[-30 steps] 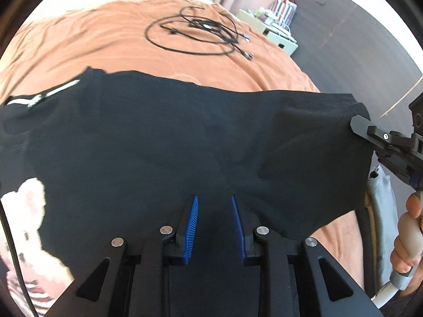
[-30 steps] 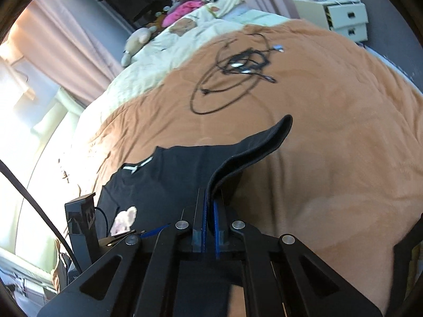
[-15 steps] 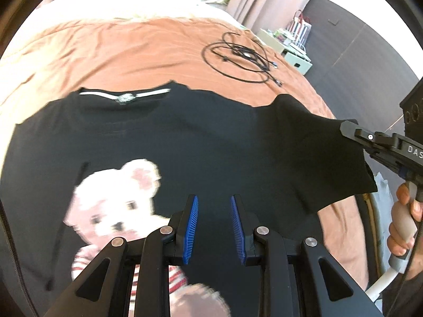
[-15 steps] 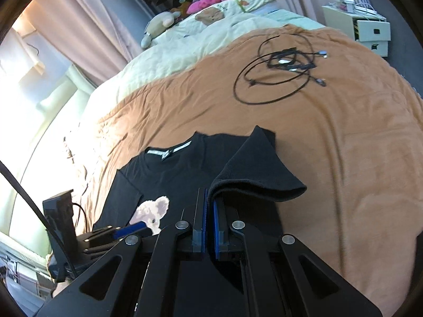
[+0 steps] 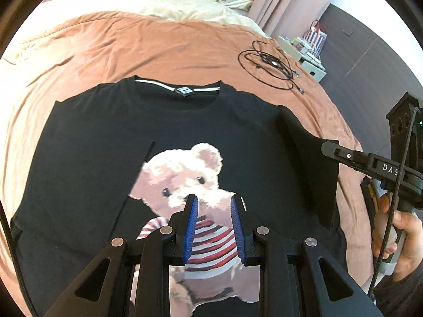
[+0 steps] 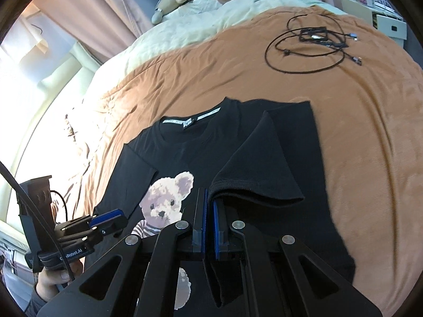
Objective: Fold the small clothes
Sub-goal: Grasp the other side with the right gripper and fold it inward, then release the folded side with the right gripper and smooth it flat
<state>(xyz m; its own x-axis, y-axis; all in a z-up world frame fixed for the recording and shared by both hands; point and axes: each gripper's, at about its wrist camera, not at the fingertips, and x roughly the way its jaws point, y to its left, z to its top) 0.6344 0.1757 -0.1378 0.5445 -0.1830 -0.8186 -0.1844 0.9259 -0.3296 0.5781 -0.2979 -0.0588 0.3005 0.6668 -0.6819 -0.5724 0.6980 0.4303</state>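
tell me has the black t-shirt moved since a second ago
Yes. The black t-shirt now lies nearer the camera, farther from the coiled cable, collar and bear print in view.

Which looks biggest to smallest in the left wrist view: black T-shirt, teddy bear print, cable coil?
1. black T-shirt
2. teddy bear print
3. cable coil, though it lies farther away, so its true size is unsure.

Bedroom: bed (image 5: 164,45), curtains (image 6: 105,13)

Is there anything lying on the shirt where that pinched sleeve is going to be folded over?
Nothing visible. The right claw holds the sleeve above the shirt, whose front shows only its bear print. The cables lie apart, farther up the blanket. The left claw hovers open above the print.
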